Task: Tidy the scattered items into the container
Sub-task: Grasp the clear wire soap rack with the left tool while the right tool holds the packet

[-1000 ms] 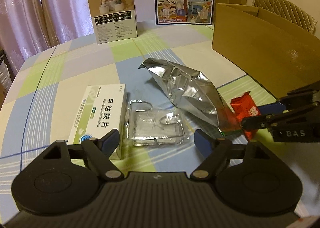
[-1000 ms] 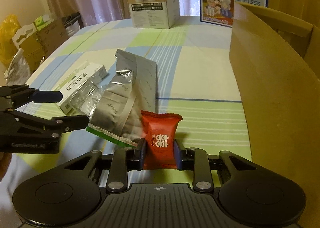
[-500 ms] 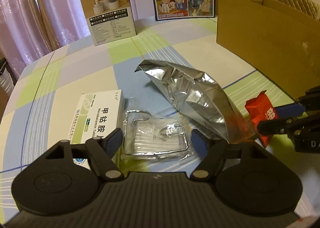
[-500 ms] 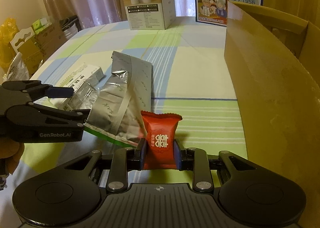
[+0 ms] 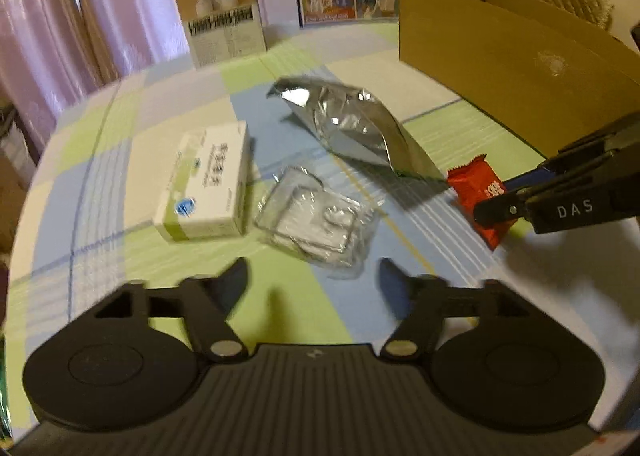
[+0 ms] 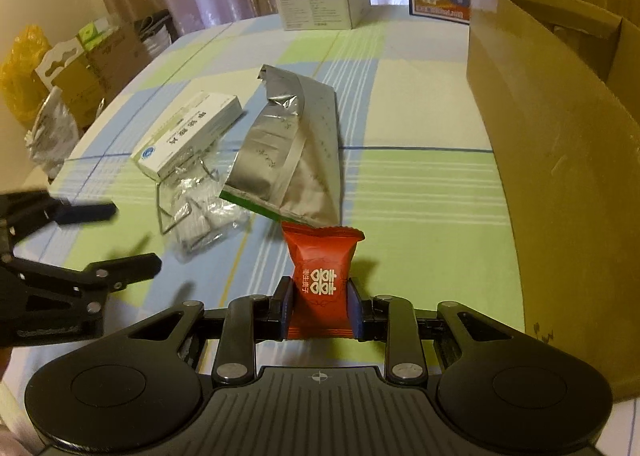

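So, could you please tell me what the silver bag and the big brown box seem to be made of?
Silver bag: likely metallised foil film; shiny, mirror-like, with sharp creases. Brown box: looks like cardboard; matte, plain brown, with stiff flat walls and a folded flap.

I note a shiny crinkled foil pouch point(image 5: 352, 132), a matt cardboard box point(image 5: 500, 64), a glossy red candy wrapper point(image 6: 320, 276) and a clear plastic packet point(image 5: 320, 220).

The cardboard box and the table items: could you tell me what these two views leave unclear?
- Cardboard box interior: both views, hidden by its own wall.
- White medicine box print: left wrist view, motion blur.
- Red candy packet lower sides: right wrist view, covered by the right gripper.
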Demonstrator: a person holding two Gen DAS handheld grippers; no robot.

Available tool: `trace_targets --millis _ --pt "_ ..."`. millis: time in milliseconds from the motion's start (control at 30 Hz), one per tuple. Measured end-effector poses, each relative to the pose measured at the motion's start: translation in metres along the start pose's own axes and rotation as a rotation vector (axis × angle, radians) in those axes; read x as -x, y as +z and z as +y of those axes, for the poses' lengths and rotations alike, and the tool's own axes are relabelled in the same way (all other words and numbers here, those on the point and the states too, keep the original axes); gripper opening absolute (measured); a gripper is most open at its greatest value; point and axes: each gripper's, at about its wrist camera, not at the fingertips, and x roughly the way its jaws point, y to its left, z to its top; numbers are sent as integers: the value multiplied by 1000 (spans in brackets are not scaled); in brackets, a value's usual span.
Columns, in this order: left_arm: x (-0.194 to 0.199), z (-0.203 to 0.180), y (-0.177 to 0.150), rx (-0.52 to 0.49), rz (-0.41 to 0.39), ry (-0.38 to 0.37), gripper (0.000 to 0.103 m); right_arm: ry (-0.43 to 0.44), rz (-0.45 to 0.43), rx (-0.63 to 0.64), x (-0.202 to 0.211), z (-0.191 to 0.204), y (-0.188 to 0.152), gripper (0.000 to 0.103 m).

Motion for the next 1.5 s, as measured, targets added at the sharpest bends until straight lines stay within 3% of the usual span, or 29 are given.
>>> trace_targets --millis 167,333,400,467,567,700,933,1200,1267,1500 --pt "-17 10 14 -78 -38 -19 82 -32 -8 22 -2 0 -1 25" --pt "-42 9 20 -149 -19 -58 82 -43 -16 41 -5 -1 -1 26" --pt "-48 7 20 -166 -8 -80 82 -45 -13 48 -7 -1 -1 32" --pt "-53 6 20 -179 5 -94 82 -53 -10 58 -9 0 -1 49" --pt "-56 6 20 -155 17 -96 80 -37 -8 50 -10 -1 0 50" --pt "-47 4 21 -111 40 -85 67 -49 -3 47 -13 -4 1 50" --pt "-23 -6 7 -47 37 -88 70 -55 1 70 -14 -2 1 50" --pt "-40 -2 13 -71 55 -126 76 -43 -4 54 -13 -4 1 51" --pt "-39 -2 10 -61 67 -129 69 -43 -5 55 -13 -4 1 50" --pt "-25 -1 -1 56 84 -85 66 -55 -2 90 -16 3 1 50"
